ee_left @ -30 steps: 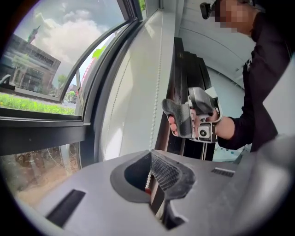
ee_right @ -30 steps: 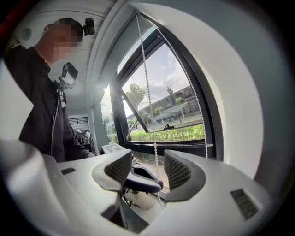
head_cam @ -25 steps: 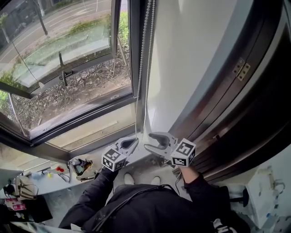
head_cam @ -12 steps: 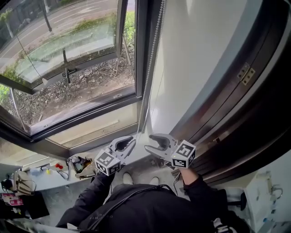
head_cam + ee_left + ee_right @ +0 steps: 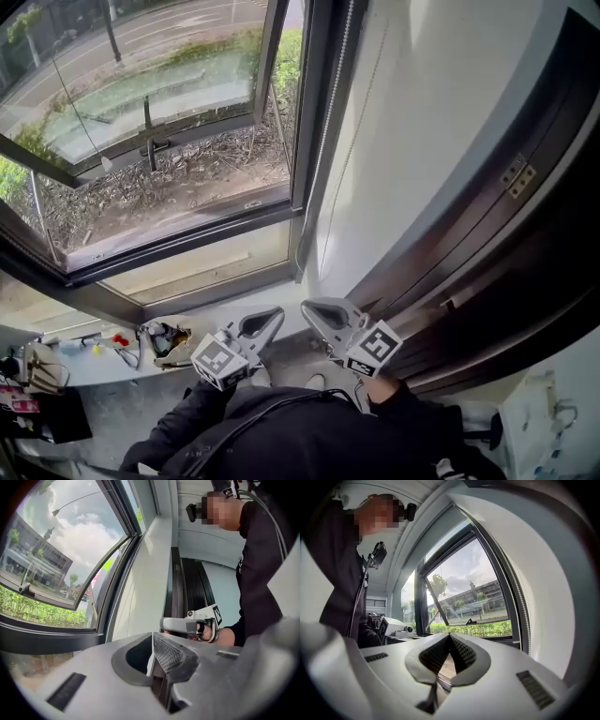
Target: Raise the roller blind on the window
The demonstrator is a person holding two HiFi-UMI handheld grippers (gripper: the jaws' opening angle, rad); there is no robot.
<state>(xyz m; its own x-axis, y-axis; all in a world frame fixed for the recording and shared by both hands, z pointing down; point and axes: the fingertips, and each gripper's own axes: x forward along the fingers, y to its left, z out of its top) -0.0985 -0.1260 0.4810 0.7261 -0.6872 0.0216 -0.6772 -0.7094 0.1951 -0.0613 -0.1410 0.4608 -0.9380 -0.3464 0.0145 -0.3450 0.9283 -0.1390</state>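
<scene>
A white bead chain (image 5: 330, 131) hangs down the dark window frame and ends a little above both grippers. The blind itself is not in view. My left gripper (image 5: 272, 319) is below the chain's end. Its jaws have just been closing, and their tips (image 5: 152, 637) now meet with nothing between them. The chain (image 5: 115, 606) runs well to the left of them. My right gripper (image 5: 314, 309) is beside it, level, and has just shut on nothing (image 5: 450, 635). There the chain (image 5: 519, 606) hangs off to the right. Each gripper shows in the other's view (image 5: 165, 623) (image 5: 410, 629).
An outward-tilted window sash (image 5: 141, 141) with a handle (image 5: 155, 145) fills the upper left. The white wall reveal (image 5: 422, 122) stands right of the chain. A dark wood panel (image 5: 534, 262) with a hinge (image 5: 518, 176) is further right. A cluttered desk (image 5: 159, 342) lies at lower left.
The head view has tilted, so both grippers sit lower in the picture, further below the chain's end. The right gripper's jaws, open before, are now shut.
</scene>
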